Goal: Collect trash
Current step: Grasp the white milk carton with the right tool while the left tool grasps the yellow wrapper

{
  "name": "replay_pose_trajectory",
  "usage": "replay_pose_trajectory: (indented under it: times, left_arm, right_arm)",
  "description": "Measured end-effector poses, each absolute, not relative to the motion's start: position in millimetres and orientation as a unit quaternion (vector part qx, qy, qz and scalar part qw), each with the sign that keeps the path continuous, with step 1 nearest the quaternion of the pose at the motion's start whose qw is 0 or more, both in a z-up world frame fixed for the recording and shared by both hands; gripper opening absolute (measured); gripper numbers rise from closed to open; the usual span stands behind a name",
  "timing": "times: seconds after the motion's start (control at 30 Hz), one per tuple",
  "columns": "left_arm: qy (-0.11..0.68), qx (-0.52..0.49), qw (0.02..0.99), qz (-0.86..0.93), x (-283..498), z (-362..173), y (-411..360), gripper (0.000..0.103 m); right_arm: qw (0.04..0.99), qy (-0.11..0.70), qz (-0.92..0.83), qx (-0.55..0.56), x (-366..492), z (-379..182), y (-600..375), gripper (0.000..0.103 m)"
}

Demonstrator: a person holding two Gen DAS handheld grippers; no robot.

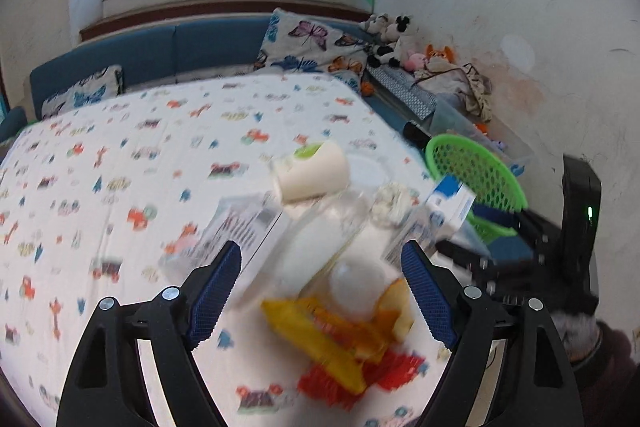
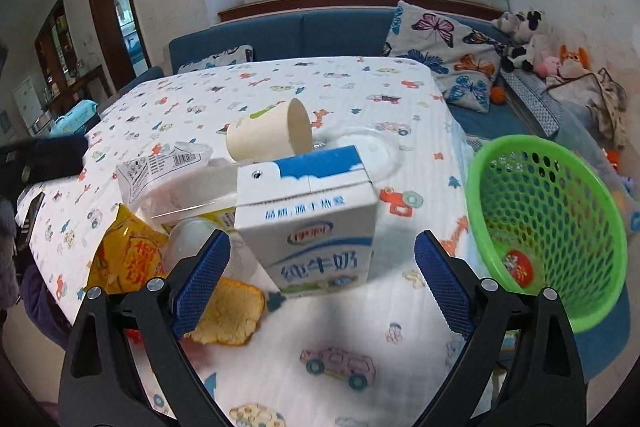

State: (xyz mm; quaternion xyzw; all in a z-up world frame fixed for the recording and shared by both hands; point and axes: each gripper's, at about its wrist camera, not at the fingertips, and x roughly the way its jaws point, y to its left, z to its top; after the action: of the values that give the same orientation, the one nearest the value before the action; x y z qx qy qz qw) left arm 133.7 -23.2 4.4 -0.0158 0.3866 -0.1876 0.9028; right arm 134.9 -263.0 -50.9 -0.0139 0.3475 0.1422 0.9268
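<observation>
Near the bed's right edge, beside the green basket (image 2: 546,227), the milk carton (image 2: 308,223) is standing upright straight ahead of the right gripper (image 2: 322,281), whose jaws are gaping empty, while the left gripper (image 1: 322,293), likewise wide, is hovering farther off.

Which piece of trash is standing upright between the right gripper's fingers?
The blue-and-white milk carton. It stands upright on the table between the open right gripper fingers, untouched; the paper cup behind lies on its side, the yellow snack bag lies flat.

Milk carton (image 2: 316,223) before green basket (image 2: 548,227)
</observation>
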Motion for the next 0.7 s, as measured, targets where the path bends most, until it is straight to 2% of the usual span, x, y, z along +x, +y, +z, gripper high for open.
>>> replay_pose_trajectory:
  times: [0.43,0.53,0.7]
  left_arm:
    - [0.477,-0.097,0.856,-0.171,137.0,-57.9,-6.5,0.08]
    - [0.487,-0.108,0.849,-0.174,139.6,-65.4,-7.3,0.079]
    - [0.498,-0.131,0.837,-0.187,144.6,-73.9,-6.4,0.066]
  right_arm:
    - [0.925,0.351,0.147,-0.001,151.0,-57.5,-261.3,0.092]
    - [0.924,0.353,0.148,0.003,152.3,-58.8,-261.0,0.086]
    - [0.922,0.357,0.149,0.011,153.4,-58.0,-261.8,0.067]
